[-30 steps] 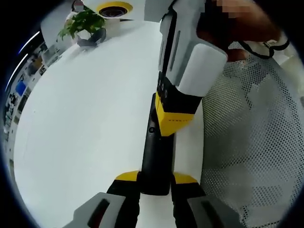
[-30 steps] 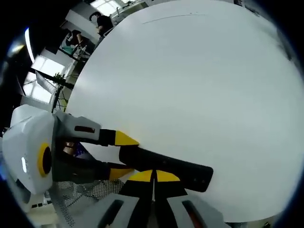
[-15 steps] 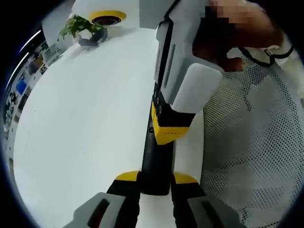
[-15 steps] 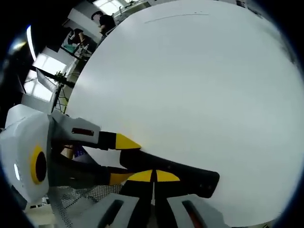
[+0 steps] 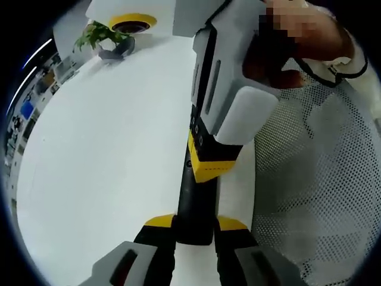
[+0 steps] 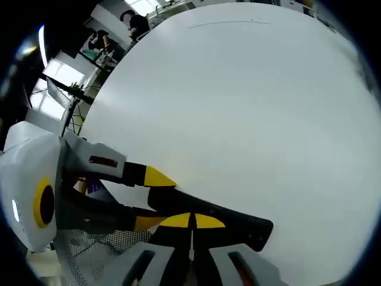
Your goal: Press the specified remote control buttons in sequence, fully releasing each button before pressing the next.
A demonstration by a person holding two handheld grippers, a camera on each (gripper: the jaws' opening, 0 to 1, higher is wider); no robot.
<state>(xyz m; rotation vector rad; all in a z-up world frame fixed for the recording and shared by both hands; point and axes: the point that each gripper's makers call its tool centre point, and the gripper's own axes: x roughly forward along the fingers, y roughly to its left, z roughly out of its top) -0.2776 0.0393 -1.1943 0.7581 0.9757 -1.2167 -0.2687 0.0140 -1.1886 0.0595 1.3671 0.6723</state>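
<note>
Left gripper [image 5: 194, 229]: right at the bottom of the left gripper view, its two yellow-tipped jaws are clamped on the near end of the remote, one jaw on each side. In the right gripper view it comes in from the left [image 6: 146, 196], gripping the same black bar.

Remote [image 5: 196, 202]: a long, slim black bar, running away from the left gripper over the white table. In the right gripper view it lies across the lower part of the picture [image 6: 238, 221], its far end sticking out to the right.

Right gripper [image 6: 191, 221]: its jaws are closed together, the yellow tips touching each other, and the pair is down on the top face of the remote, about midway along it. In the left gripper view it comes down from above [image 5: 211, 164], yellow tip against the remote.

Table [image 6: 250, 119]: wide, white, round-edged, lying under the remote.

Mesh seat [image 5: 315, 179]: white, perforated, just beside the table's edge on the right of the left gripper view.

Hand [image 5: 297, 44]: wrapped around the right gripper's grey body, high up.

Plant [image 5: 98, 36]: green leaves in a grey pot, far across the table.

Person [image 6: 134, 24]: dark-clothed, well off beyond the table's edge.
</note>
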